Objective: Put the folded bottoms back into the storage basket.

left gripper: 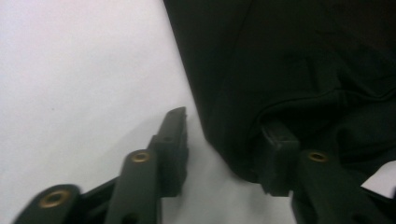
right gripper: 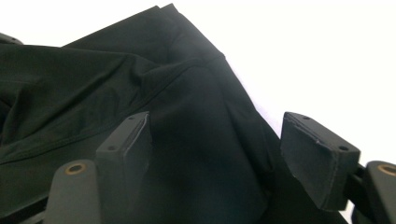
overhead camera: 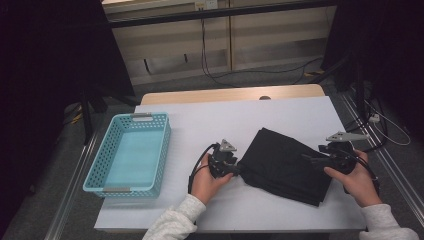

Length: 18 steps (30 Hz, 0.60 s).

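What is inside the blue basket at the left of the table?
The blue basket holds nothing visible: its pale floor shows bare in the high view. The strip just behind its near wall is hidden from that view.

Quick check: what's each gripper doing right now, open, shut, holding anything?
Left gripper: open, jaws astride the edge of the folded black garment, not pinching it.
Right gripper: open, jaws apart over the garment's other edge, nothing gripped.

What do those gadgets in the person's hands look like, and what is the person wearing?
Each hand holds a black gripper, the left gripper and the right gripper, topped by a grey three-cornered plate. A black cable loops from each. The fingers are flat black blocks on arms with brass-coloured rivets. The sleeves are pale, fuzzy knit.
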Each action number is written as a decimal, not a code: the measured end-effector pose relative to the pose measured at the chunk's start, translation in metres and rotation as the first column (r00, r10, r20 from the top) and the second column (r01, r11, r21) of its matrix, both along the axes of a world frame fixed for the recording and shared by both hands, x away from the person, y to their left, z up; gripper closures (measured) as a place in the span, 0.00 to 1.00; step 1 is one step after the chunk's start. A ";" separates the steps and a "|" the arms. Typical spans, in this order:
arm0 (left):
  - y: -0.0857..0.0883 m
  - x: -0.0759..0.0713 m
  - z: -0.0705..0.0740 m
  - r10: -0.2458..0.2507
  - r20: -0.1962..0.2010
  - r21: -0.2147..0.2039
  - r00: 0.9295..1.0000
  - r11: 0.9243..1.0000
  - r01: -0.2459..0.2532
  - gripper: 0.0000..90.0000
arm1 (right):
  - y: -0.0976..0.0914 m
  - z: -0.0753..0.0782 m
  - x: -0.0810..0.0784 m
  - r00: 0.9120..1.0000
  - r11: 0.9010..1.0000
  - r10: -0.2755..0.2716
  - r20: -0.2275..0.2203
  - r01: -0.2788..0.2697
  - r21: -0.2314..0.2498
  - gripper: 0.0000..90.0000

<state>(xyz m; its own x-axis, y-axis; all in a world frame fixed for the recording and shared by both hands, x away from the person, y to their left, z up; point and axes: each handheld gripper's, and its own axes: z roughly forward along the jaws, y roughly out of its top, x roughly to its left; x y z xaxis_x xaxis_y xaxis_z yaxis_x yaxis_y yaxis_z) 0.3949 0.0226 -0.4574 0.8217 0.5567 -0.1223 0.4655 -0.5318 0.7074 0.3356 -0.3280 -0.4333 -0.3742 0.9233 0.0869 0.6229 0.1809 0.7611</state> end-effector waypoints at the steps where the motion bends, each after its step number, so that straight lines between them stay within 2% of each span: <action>1: -0.001 -0.001 0.000 0.001 -0.010 -0.006 1.000 1.000 -0.001 0.71 | 0.000 0.000 0.000 1.000 1.000 0.001 -0.002 -0.001 0.000 0.28; 4: -0.002 0.000 0.000 0.000 -0.047 -0.020 0.999 1.000 -0.001 0.84 | 0.001 0.000 0.001 1.000 1.000 0.008 0.002 -0.008 0.003 0.28; 7: -0.002 0.001 0.000 0.012 -0.074 -0.032 0.997 0.999 -0.014 0.91 | 0.002 0.001 0.001 1.000 1.000 0.008 0.002 -0.008 0.001 0.28; 12: 0.001 0.003 0.003 0.020 -0.104 -0.035 0.994 0.999 -0.024 0.95 | 0.002 0.004 -0.002 1.000 1.000 0.000 0.023 -0.001 0.006 0.28; 18: 0.010 0.011 0.006 0.039 -0.116 -0.051 0.992 0.998 -0.045 0.95 | 0.001 0.005 -0.002 0.999 1.000 0.000 0.033 -0.001 0.011 0.27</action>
<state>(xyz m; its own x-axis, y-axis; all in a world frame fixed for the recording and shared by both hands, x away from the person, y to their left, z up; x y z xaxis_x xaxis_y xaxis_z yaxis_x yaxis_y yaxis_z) 0.4062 0.0327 -0.4512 0.7765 0.5805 -0.2451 0.5665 -0.4728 0.6749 0.3332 -0.3274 -0.4285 -0.3773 0.9222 0.0844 0.5976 0.1728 0.7829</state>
